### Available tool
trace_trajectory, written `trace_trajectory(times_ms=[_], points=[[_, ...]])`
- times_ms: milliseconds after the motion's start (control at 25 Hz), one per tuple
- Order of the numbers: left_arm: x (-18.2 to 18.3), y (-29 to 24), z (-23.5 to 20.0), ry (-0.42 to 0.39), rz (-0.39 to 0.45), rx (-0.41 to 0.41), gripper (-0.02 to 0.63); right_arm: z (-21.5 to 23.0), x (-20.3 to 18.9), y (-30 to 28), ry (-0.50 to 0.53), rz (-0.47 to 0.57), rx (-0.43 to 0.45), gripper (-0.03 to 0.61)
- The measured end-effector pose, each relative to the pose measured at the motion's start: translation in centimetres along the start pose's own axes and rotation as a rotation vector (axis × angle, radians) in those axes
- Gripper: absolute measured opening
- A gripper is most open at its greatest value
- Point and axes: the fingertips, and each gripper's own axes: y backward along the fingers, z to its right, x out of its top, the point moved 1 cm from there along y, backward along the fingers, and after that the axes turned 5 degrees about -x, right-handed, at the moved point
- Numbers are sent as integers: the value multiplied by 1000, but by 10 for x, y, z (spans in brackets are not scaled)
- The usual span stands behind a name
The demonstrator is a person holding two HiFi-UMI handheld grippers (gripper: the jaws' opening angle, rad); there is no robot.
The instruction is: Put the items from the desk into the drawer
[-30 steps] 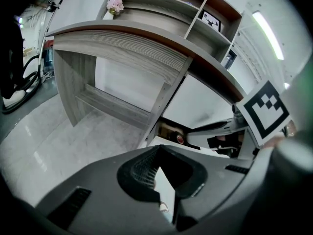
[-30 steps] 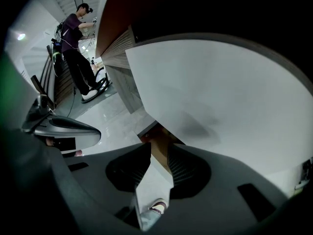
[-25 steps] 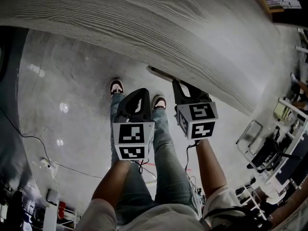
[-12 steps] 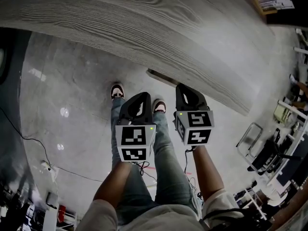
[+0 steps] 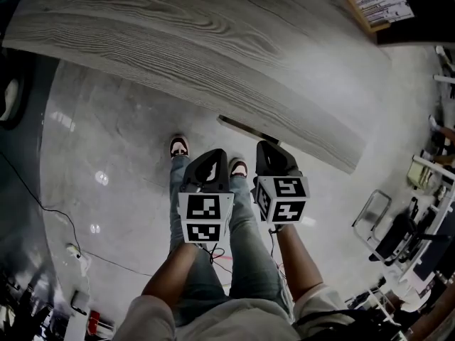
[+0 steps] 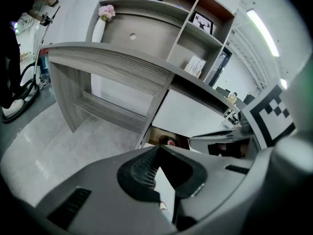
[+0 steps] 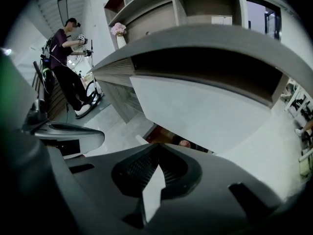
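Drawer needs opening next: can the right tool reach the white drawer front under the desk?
Probably yes: the right tool, its jaws just closed on nothing, points at the drawer front with nothing between.

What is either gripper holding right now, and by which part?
Nothing. The left gripper is shut, tips together, with nothing between them. The right gripper has just closed its jaws, also on nothing.

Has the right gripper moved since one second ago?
Yes. The right gripper has drawn back from the desk edge toward the person; earlier it overlapped that edge. Its claw has just been closing, with nothing between.
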Motion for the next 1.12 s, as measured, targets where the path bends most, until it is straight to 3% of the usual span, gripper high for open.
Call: trace_trajectory(times_ms=[440, 1120], points=[[44, 32, 36, -70, 5, -17, -3, 1, 18, 50, -36, 11, 7, -2], [109, 85, 98, -66, 53, -47, -3, 20, 75, 145, -117, 97, -3, 0]])
